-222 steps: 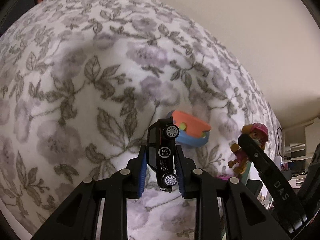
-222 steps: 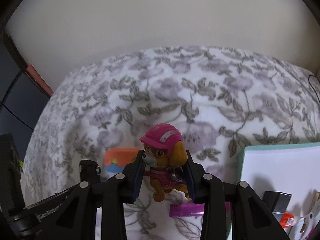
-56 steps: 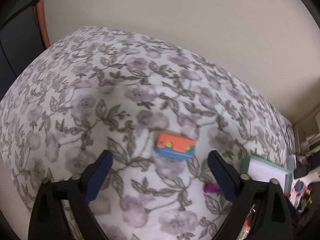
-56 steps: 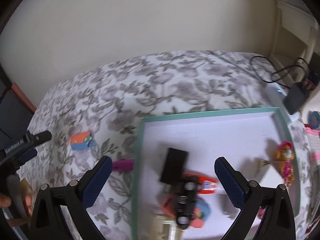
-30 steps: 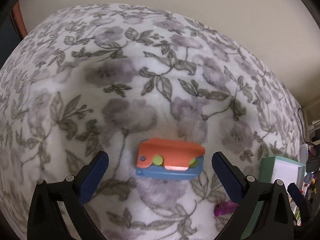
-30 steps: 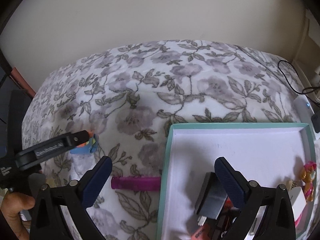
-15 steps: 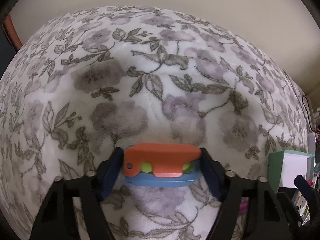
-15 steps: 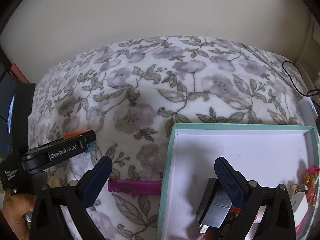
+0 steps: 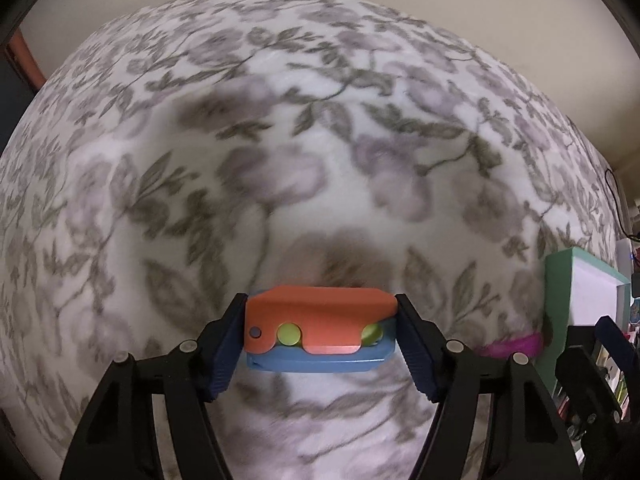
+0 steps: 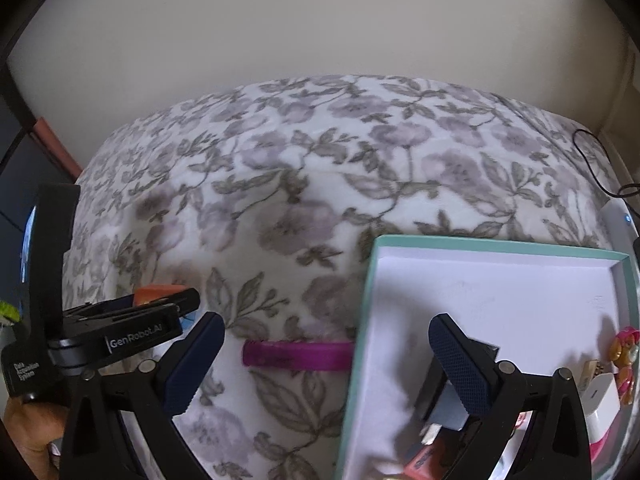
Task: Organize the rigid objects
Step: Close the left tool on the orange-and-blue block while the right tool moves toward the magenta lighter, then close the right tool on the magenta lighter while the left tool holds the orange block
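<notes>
The left gripper (image 9: 320, 334) has its jaws pinching the orange-and-blue toy (image 9: 318, 332) by its two ends, just above the floral bed cover (image 9: 280, 140). The right gripper (image 10: 326, 356) hangs with jaws spread and empty over the near edge of the teal tray (image 10: 492, 246). Judging by the tray, which already holds a pink figure (image 10: 624, 354) and other small items, most sorting looks done; the held toy and the magenta stick (image 10: 298, 354), lying on the cover against the tray's side, remain.
</notes>
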A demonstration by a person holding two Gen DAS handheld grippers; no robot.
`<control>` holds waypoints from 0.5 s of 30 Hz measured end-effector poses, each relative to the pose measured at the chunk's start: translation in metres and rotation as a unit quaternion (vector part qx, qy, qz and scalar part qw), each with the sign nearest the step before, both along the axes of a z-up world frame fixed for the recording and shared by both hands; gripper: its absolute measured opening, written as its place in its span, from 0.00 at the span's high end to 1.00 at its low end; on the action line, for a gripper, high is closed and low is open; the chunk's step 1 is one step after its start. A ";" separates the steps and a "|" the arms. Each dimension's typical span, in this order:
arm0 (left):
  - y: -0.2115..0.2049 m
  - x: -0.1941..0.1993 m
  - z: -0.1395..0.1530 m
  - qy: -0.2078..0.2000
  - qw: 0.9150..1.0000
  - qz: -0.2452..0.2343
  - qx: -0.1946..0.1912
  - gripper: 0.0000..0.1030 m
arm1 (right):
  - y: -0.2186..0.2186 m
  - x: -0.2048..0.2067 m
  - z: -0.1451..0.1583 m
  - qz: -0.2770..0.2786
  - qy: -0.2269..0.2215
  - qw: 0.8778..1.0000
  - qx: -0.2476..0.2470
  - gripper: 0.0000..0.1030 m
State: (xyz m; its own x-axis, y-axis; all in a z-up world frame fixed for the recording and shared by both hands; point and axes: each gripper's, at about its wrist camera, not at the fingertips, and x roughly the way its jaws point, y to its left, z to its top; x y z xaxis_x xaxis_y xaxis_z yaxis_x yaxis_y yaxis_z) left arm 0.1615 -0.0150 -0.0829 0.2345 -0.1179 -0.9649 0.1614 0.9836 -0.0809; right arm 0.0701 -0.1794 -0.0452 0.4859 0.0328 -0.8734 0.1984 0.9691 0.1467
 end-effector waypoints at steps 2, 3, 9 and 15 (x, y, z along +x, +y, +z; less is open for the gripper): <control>0.012 -0.005 0.001 0.005 1.000 0.004 0.000 0.30 | 0.006 -0.001 -0.001 0.010 -0.001 1.000 0.016 0.00; 0.021 -0.009 0.002 0.007 1.000 0.007 -0.001 0.30 | 0.009 0.000 -0.001 0.015 -0.002 1.000 0.023 0.00; 0.049 -0.019 0.003 0.018 0.999 0.026 -0.007 0.30 | 0.027 0.001 -0.004 0.041 -0.004 0.999 0.033 0.01; 0.068 -0.023 0.003 0.020 0.999 0.025 -0.011 0.30 | 0.034 0.004 -0.020 0.052 0.011 0.997 0.047 0.05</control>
